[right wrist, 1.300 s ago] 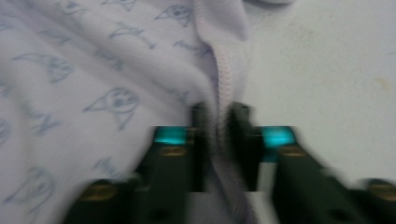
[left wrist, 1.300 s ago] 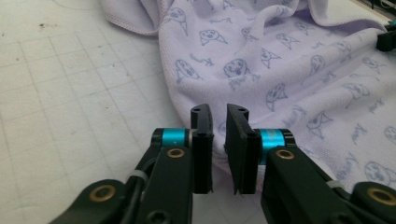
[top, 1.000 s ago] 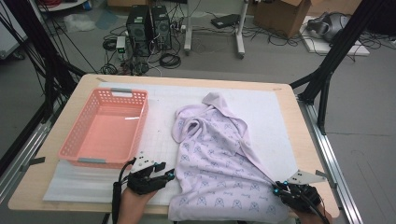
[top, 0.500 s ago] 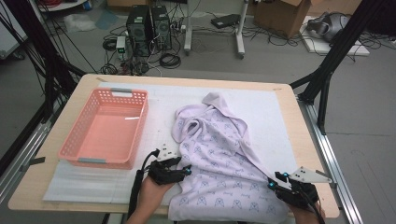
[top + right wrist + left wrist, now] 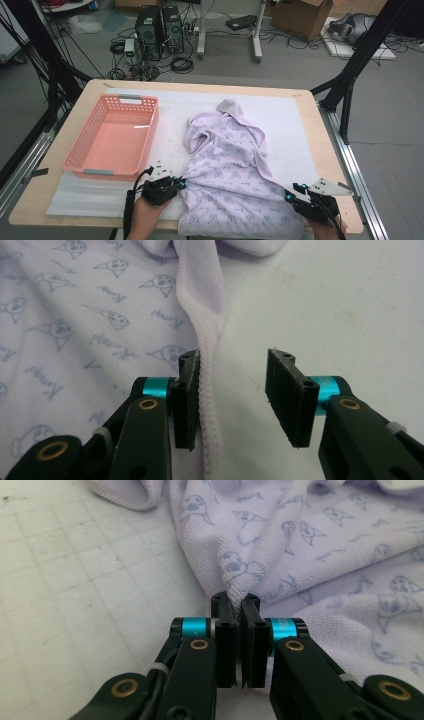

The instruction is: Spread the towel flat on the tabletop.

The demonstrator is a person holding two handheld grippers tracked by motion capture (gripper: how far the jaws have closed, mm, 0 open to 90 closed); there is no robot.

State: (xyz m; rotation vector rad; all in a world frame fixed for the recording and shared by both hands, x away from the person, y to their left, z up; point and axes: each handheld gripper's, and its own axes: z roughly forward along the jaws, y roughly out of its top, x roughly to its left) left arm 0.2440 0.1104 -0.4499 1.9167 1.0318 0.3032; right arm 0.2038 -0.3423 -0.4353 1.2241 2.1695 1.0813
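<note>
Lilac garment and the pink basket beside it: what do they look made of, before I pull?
The lilac garment looks like a soft knitted cotton-type cloth, matt, with a fine pebbly weave, small printed figures and a stitched hem; it folds and bunches where the left tool pinches it. The exact fibre is not clear. The pink basket looks like moulded plastic, slightly glossy, with lattice walls.
</note>
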